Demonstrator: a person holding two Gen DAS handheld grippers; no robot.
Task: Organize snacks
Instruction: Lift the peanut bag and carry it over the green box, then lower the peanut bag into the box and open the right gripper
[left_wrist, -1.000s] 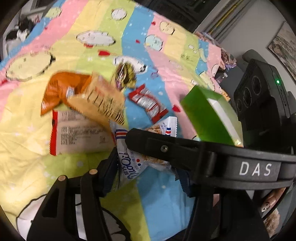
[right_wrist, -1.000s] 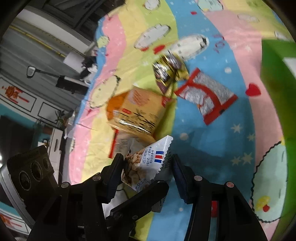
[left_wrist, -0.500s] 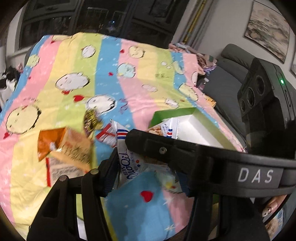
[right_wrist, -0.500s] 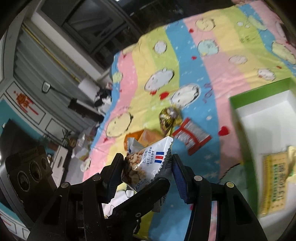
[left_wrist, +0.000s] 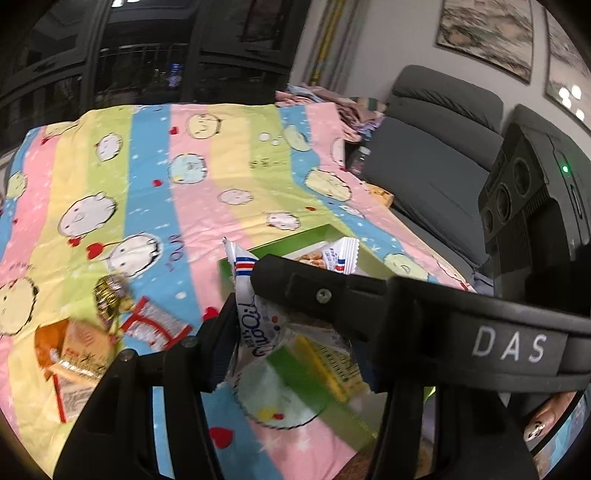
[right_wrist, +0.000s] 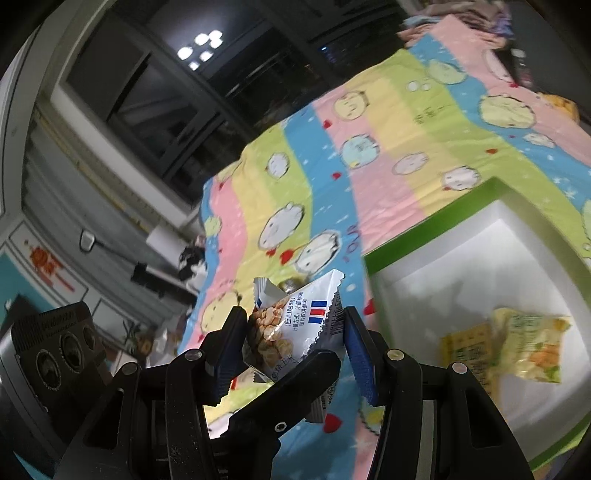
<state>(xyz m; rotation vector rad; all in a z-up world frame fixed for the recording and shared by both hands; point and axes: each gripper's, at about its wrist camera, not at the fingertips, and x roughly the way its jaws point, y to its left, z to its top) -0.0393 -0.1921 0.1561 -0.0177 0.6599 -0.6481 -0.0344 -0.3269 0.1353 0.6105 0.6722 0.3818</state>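
Fingers (right_wrist: 354, 343) of the right gripper (right_wrist: 295, 339) clamp a white packet (right_wrist: 291, 325), held above the striped blanket (right_wrist: 388, 122) beside the green box (right_wrist: 436, 221); the left gripper (left_wrist: 291, 317) pinches the same packet's other end; a yellow bag (right_wrist: 532, 343) lies inside the box; other snacks (left_wrist: 151, 325) sit on the blanket.

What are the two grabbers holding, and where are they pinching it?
Both hold one white snack packet. The right gripper pinches it across the middle, near one crimped end. The left gripper grips the other end, though its far pad is hidden.
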